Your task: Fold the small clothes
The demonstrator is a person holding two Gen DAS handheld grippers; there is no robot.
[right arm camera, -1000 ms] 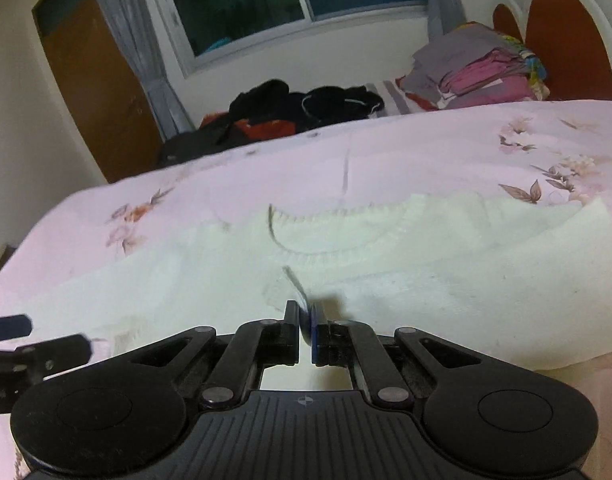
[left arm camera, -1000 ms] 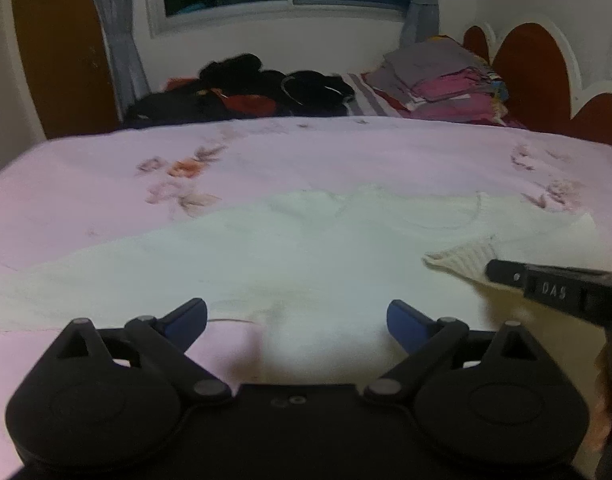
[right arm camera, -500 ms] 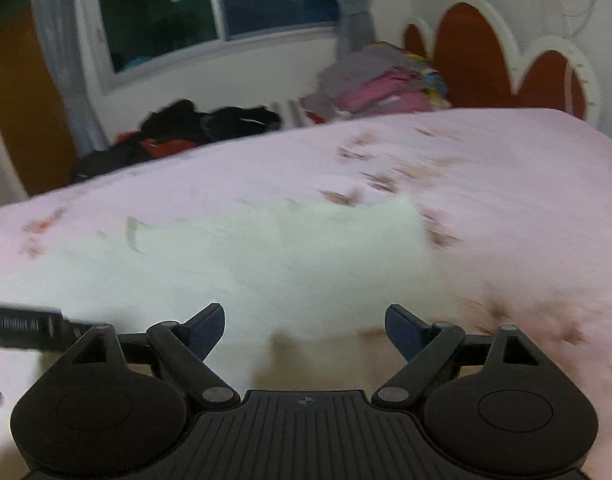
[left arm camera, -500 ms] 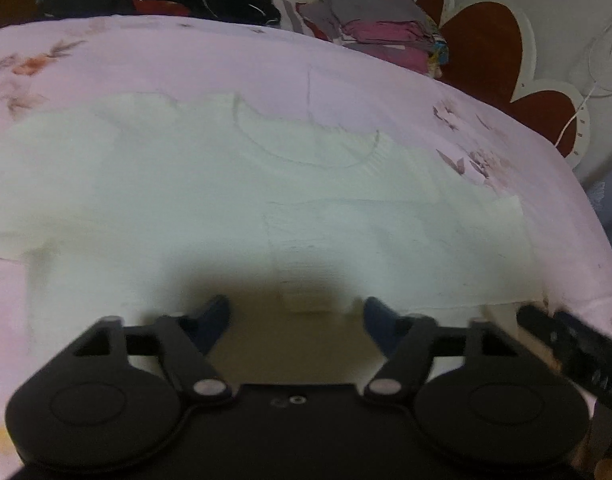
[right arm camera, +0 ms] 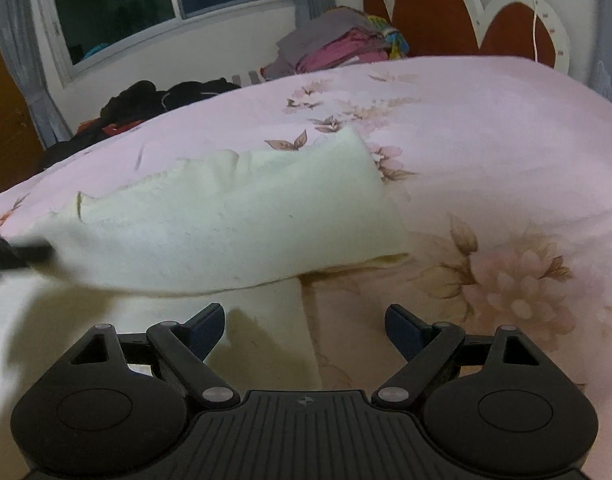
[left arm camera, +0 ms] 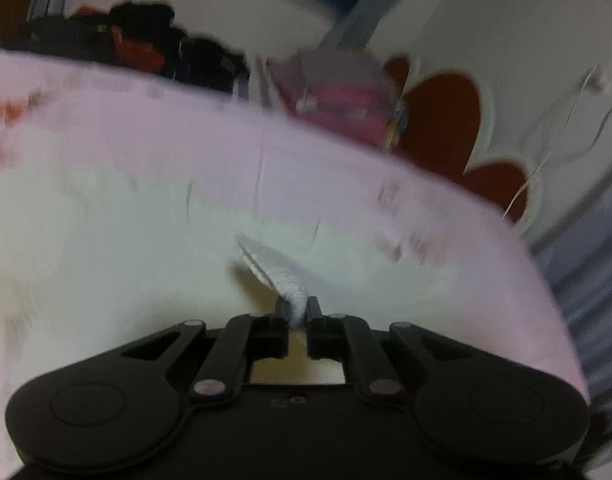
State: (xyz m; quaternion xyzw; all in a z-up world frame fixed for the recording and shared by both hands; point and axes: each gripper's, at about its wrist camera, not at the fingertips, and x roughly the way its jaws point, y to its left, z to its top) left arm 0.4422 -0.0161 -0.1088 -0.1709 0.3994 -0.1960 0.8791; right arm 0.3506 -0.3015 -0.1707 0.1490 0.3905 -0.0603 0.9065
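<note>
Cream knitwear, a small sweater, lies spread on a pink bedsheet printed with pale flowers, and one sleeve is folded across its body so that the cuff end points toward the bed's right side. In the left wrist view, which is badly blurred, the left gripper has its jaws pinched nearly together on a ribbed edge of the sweater, and that strip of knit rises out of the jaws and stands up off the rest of the garment. Those jaws have just been closing, with the fabric between them. The right gripper is spread wide, its blue-tipped fingers well apart with nothing pinched between them; below it lie the sweater's lower edge and bare sheet, and whether the tips touch the cloth cannot be told. At the left edge of the right wrist view a dark blurred shape, the left gripper, sits against the sweater. At the far side of the bed are a heap of dark clothes and a stack of folded grey and pink clothes, beside a headboard of rounded brown panels with white trim. A dark window with grey curtains is behind.
</note>
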